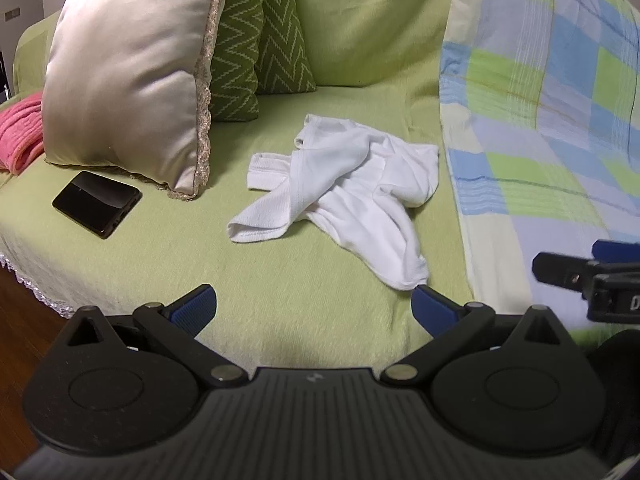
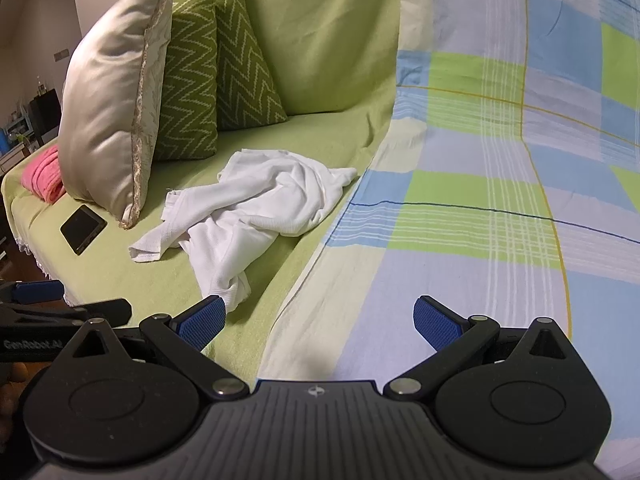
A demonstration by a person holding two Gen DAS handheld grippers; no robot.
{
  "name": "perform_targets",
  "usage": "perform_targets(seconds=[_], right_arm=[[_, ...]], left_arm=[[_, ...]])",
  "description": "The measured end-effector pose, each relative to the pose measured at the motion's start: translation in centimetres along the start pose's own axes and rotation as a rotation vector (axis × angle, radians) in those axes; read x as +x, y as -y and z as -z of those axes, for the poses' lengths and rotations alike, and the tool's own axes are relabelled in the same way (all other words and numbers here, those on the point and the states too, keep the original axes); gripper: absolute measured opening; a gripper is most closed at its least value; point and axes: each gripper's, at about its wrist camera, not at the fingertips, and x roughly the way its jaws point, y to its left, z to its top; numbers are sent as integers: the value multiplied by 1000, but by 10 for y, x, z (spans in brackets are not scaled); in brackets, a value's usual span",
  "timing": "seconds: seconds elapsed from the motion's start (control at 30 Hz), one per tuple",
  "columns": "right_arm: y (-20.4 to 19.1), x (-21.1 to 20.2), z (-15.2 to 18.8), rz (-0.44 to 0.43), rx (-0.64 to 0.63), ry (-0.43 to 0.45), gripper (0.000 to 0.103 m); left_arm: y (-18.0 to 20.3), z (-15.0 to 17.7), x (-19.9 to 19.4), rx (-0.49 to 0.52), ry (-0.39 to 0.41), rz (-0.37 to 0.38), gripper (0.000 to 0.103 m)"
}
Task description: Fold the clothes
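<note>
A crumpled white garment (image 1: pixel 348 188) lies in a heap on the green-covered sofa seat (image 1: pixel 280 300); the right wrist view shows the same garment (image 2: pixel 248 208) left of centre. My left gripper (image 1: pixel 314 304) is open, its blue pads wide apart, just short of the garment's near corner. My right gripper (image 2: pixel 318 318) is also open, hovering over the seam between green cover and checked blanket, its left pad close to the garment's near tip. Nothing is held. The right gripper's black fingers (image 1: pixel 560 270) show at the left view's right edge.
A beige satin cushion (image 1: pixel 128 72) and two green zigzag cushions (image 1: pixel 260 40) lean against the backrest. A black phone (image 1: pixel 98 203) lies on the seat beside a pink cloth (image 1: pixel 20 136). A blue-green checked blanket (image 2: pixel 500 160) covers the sofa's right part. Wooden floor (image 1: pixel 16 320) lies below left.
</note>
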Motion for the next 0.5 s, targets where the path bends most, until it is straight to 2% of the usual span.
perform_targets(seconds=[0.1,0.17,0.27,0.37,0.5], right_arm=[[2,4,-3,-61,12,-36,103],[1,4,-6,-106,4,-36,103],[-11,1,-11,-112,-82,-4,101],[-27,3,-16,-124,-193,24,93],[-40,18,-20,-148,-282,-4,81]], left_arm=[[-7,-4,-1,12,11,22,102],[-10,-8,-1,66,33,9,102],[-19,-14,3,168,61,0,102],[-28,-21,11,287,65,5,92],[-39,-31,26,373,49,36,85]])
